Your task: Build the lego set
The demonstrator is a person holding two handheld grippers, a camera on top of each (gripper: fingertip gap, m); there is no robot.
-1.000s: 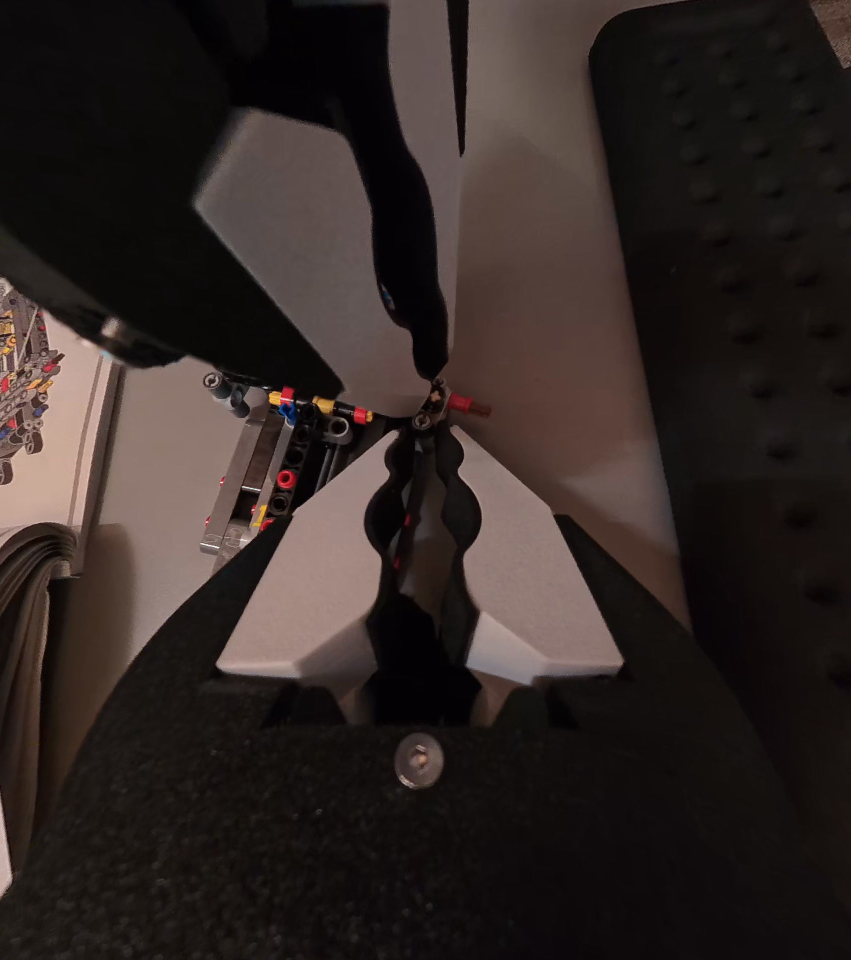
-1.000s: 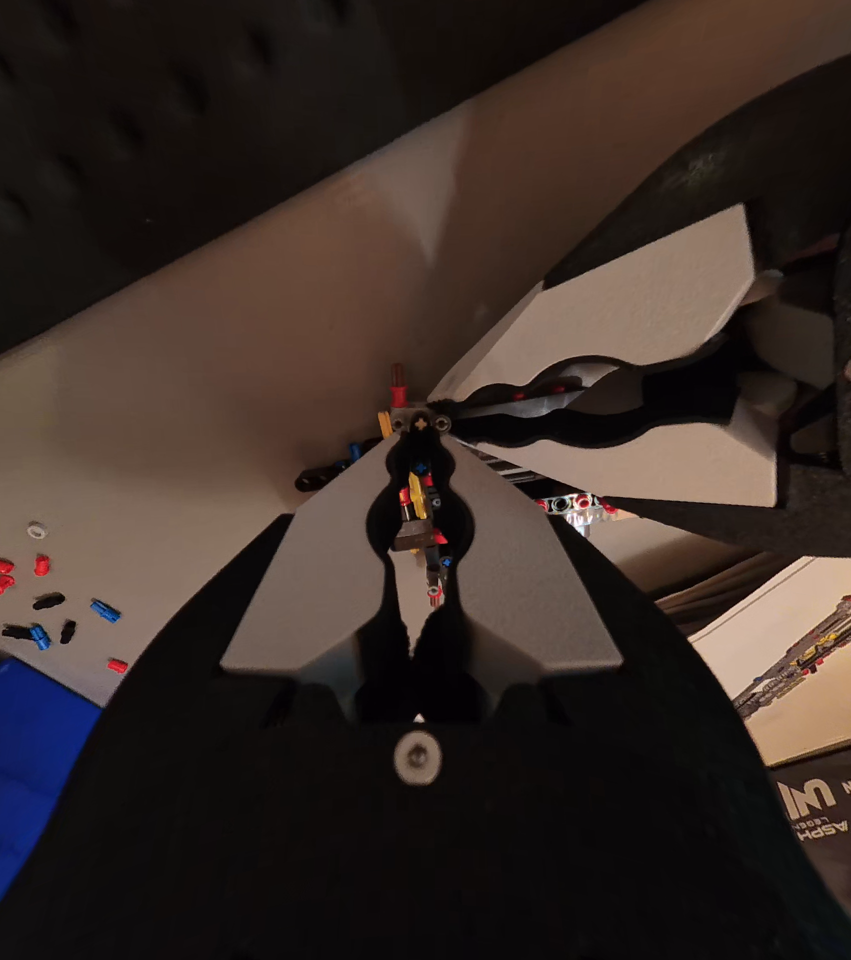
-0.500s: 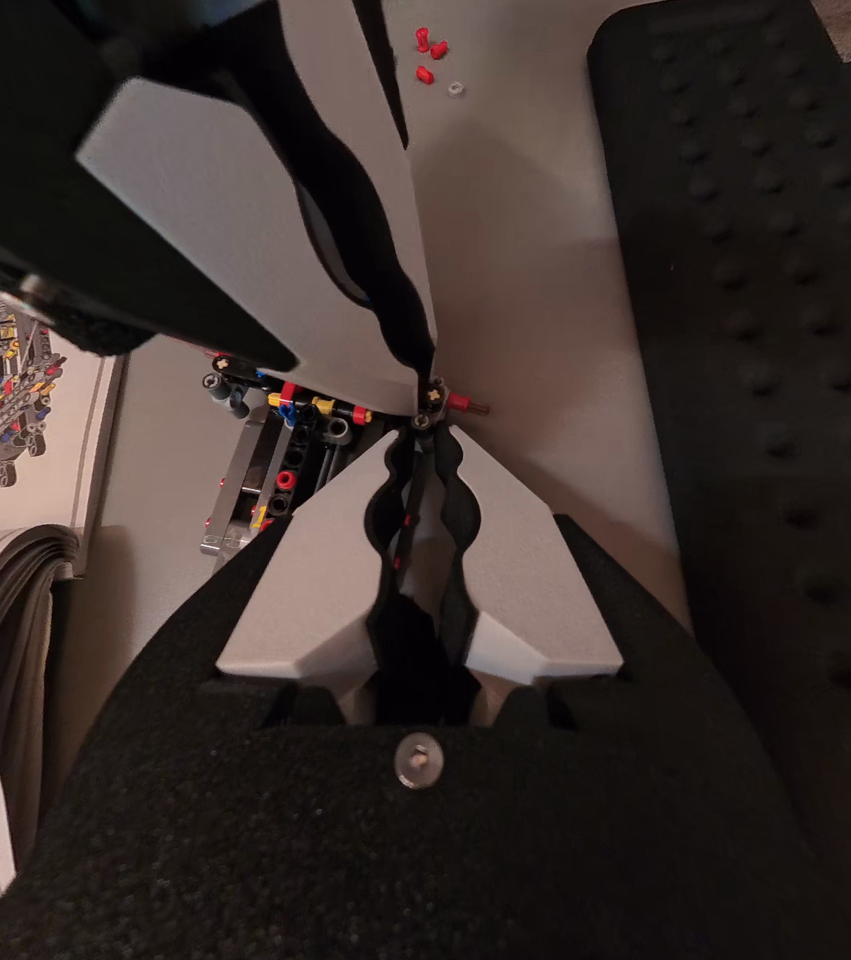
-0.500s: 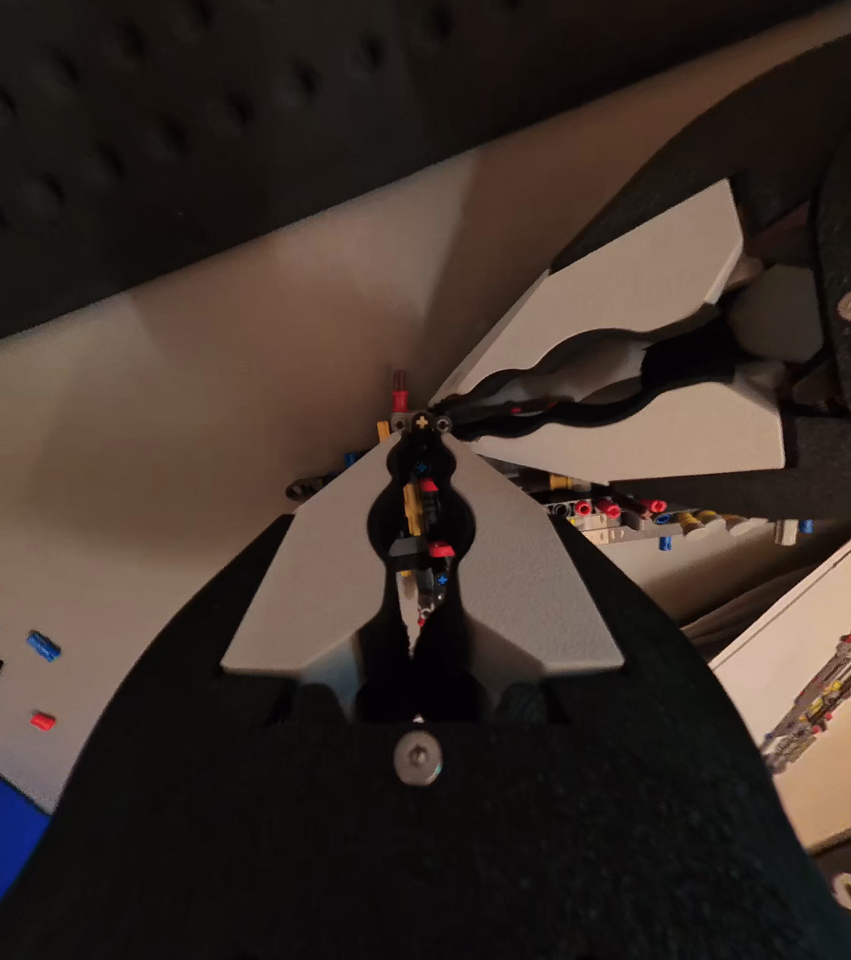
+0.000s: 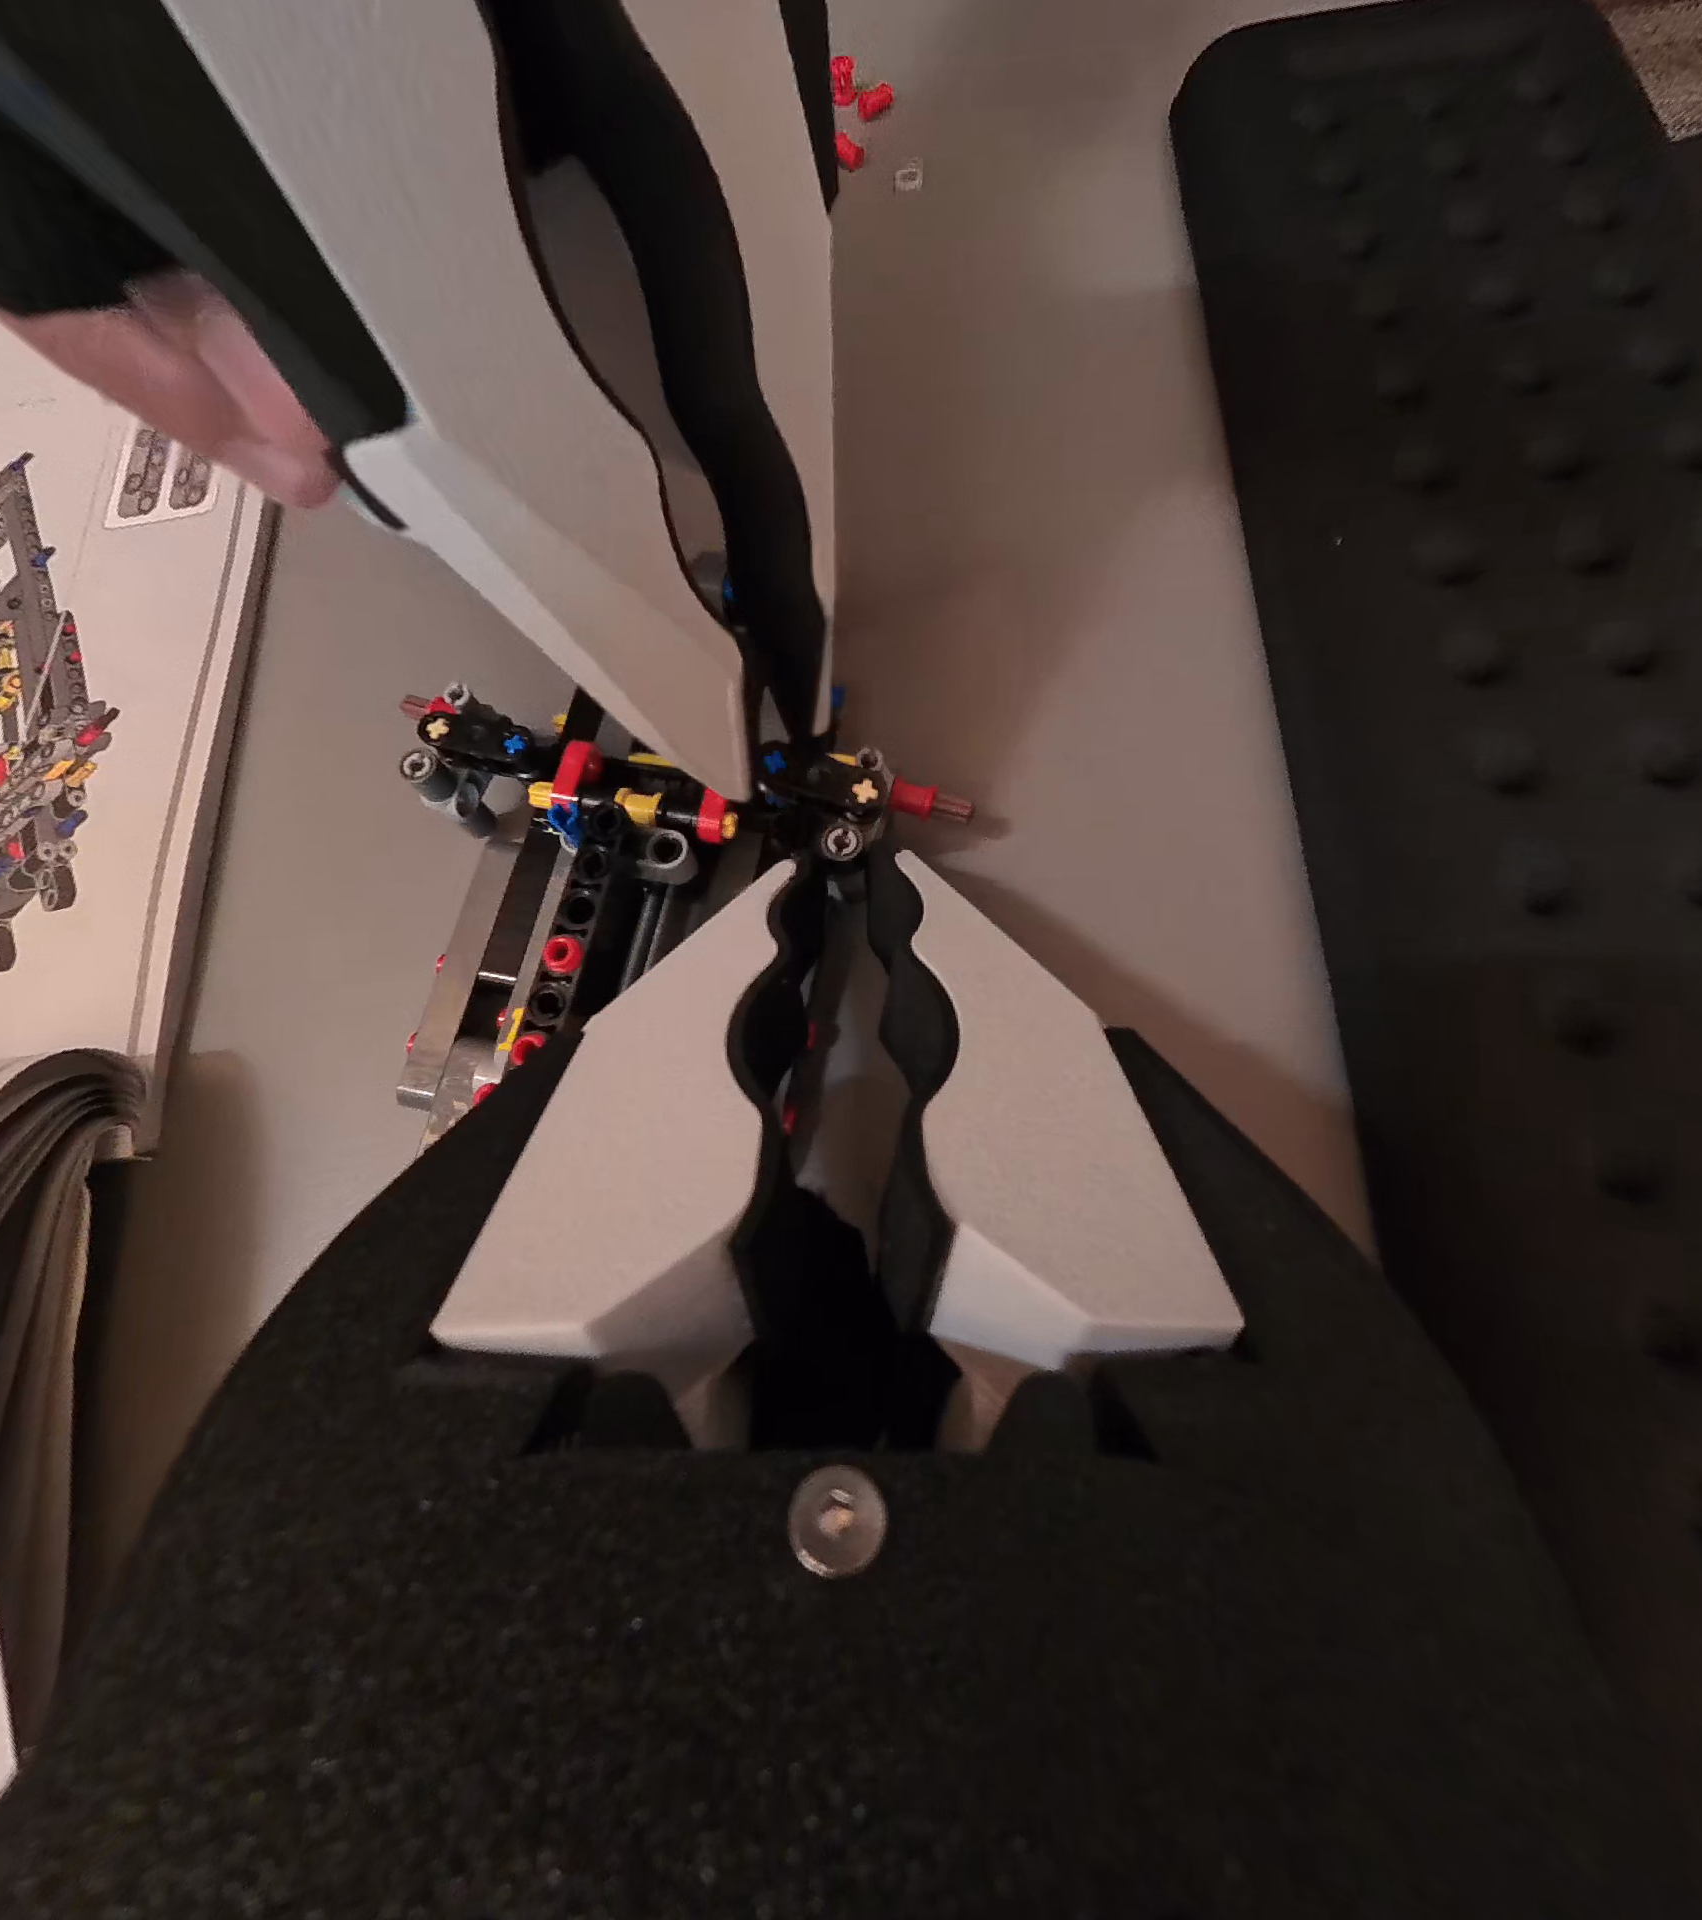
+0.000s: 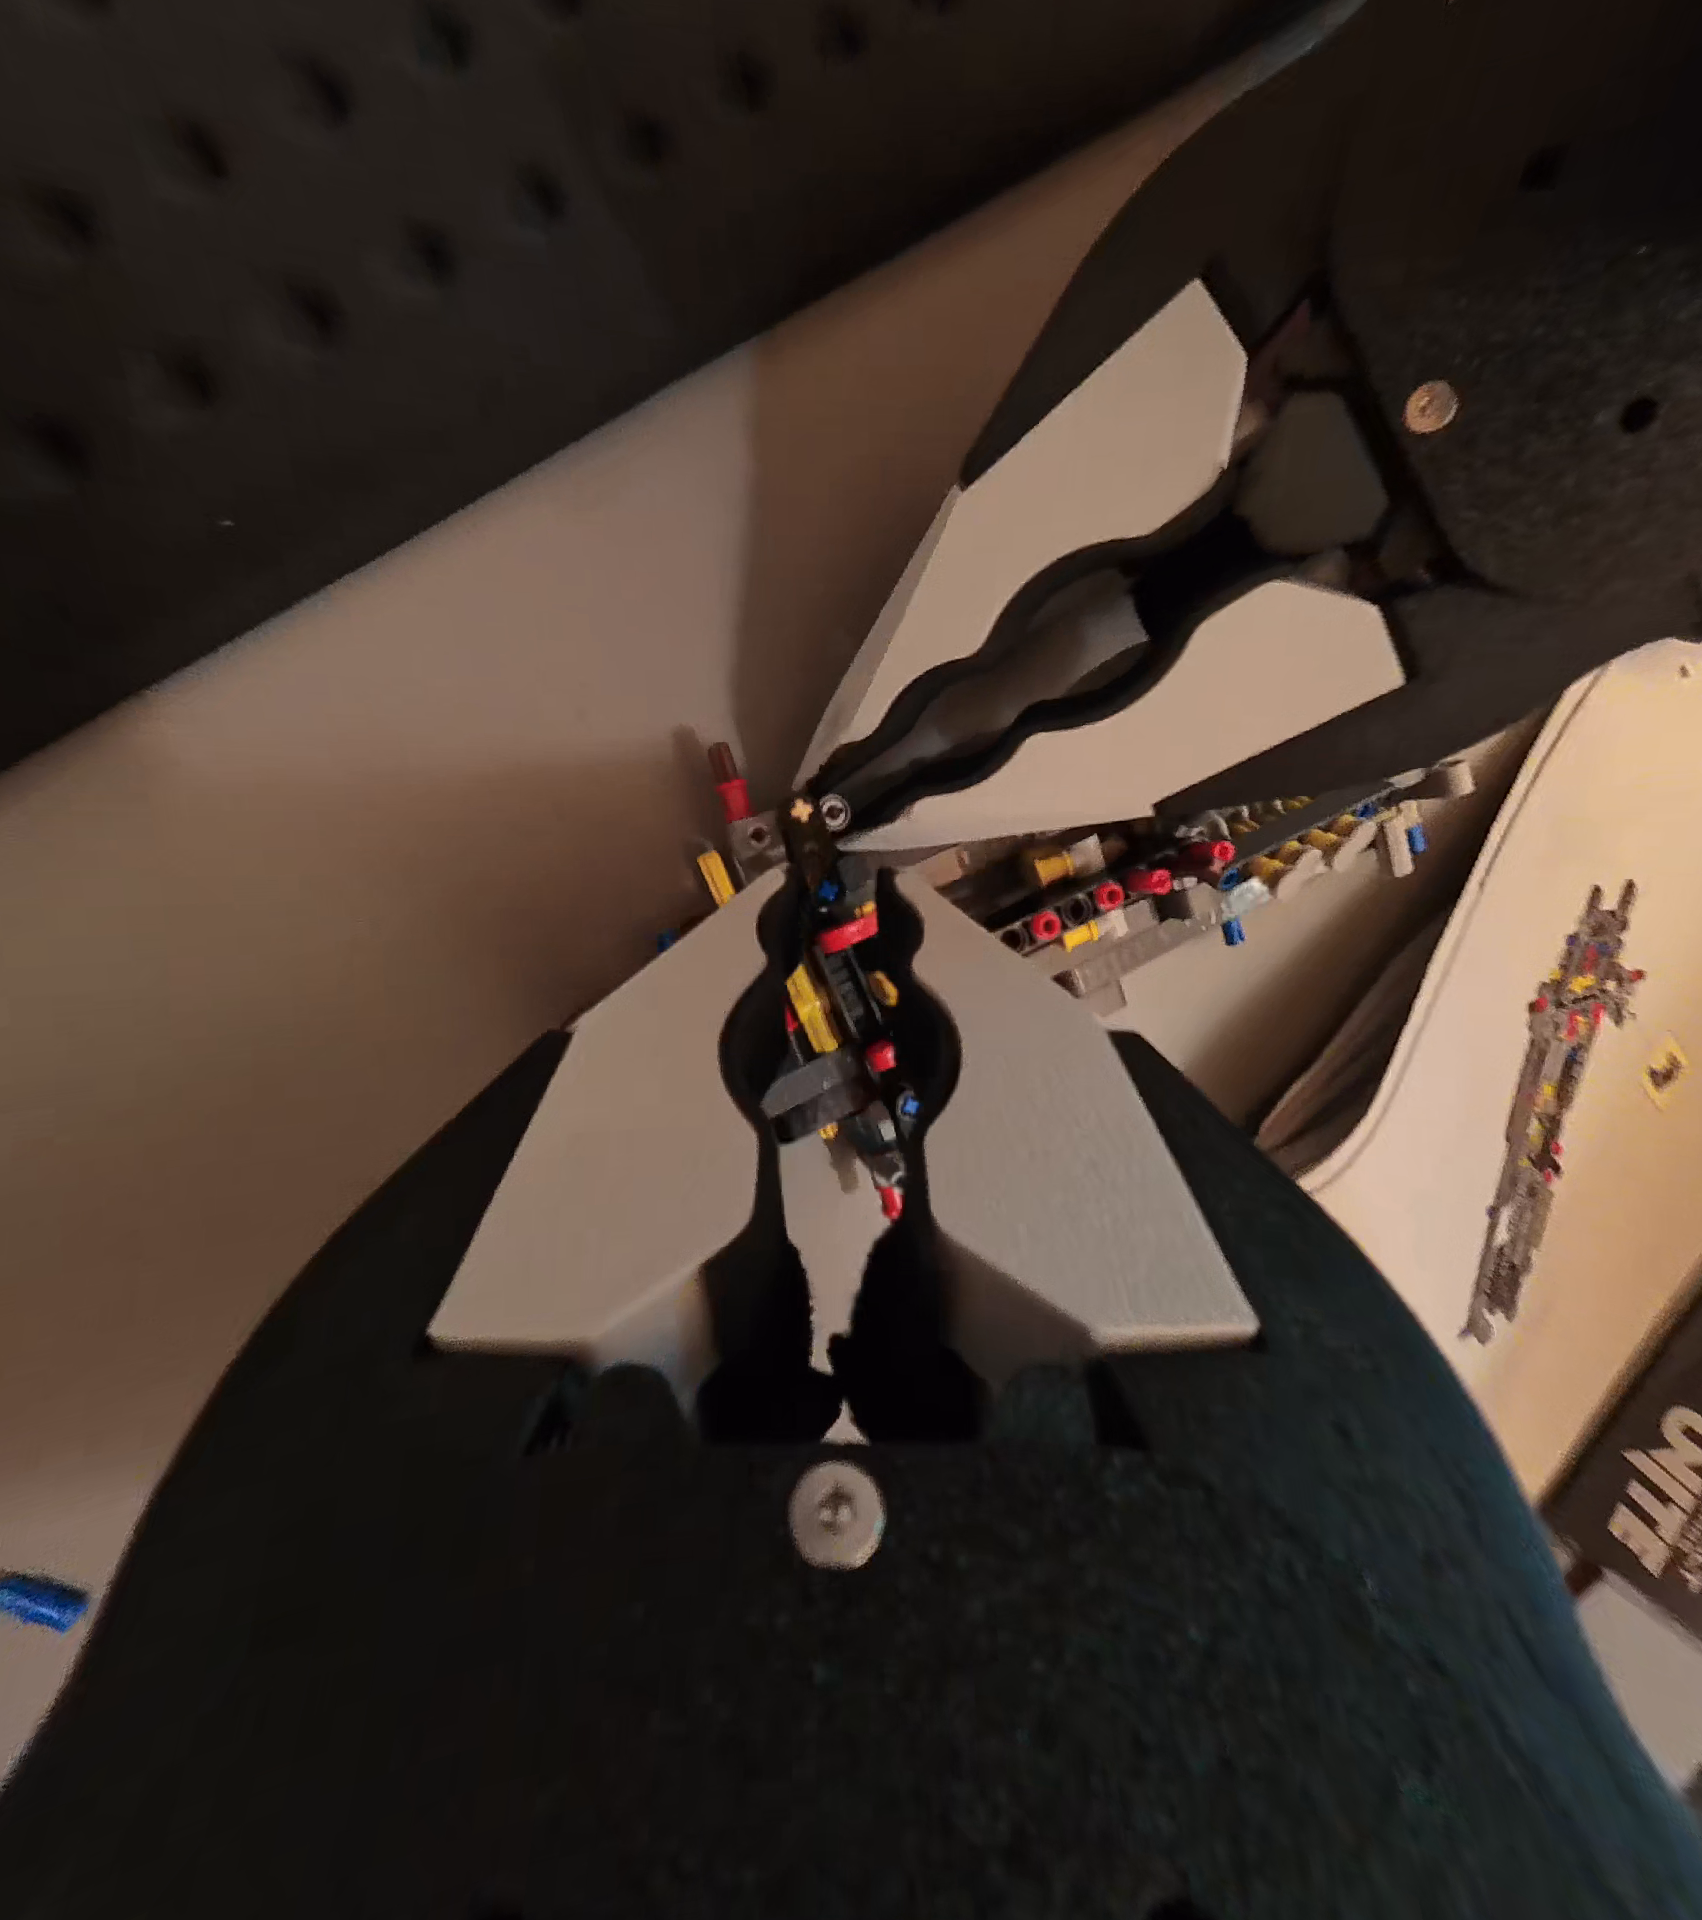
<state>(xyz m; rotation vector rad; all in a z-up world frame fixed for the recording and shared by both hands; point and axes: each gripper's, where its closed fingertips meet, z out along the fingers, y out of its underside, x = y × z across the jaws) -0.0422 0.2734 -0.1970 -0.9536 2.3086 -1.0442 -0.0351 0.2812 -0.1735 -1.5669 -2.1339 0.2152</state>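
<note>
Both grippers pinch the lego chassis (image 5: 618, 831) at one corner on the bench (image 5: 1034, 520): left gripper (image 5: 842, 862) clamped on the black link, right gripper (image 6: 831, 883) probably likewise, view blurry. Hold left steady, press right straight; don't twist the red axle (image 5: 930, 800).

Dim, warm light leaves both views murky, with deep shadow pooling on the tabletop (image 5: 1034, 468) beyond the hand-held gripper (image 5: 831, 878). The right wrist view is motion-blurred, and wide-angle distortion bends the edges.
</note>
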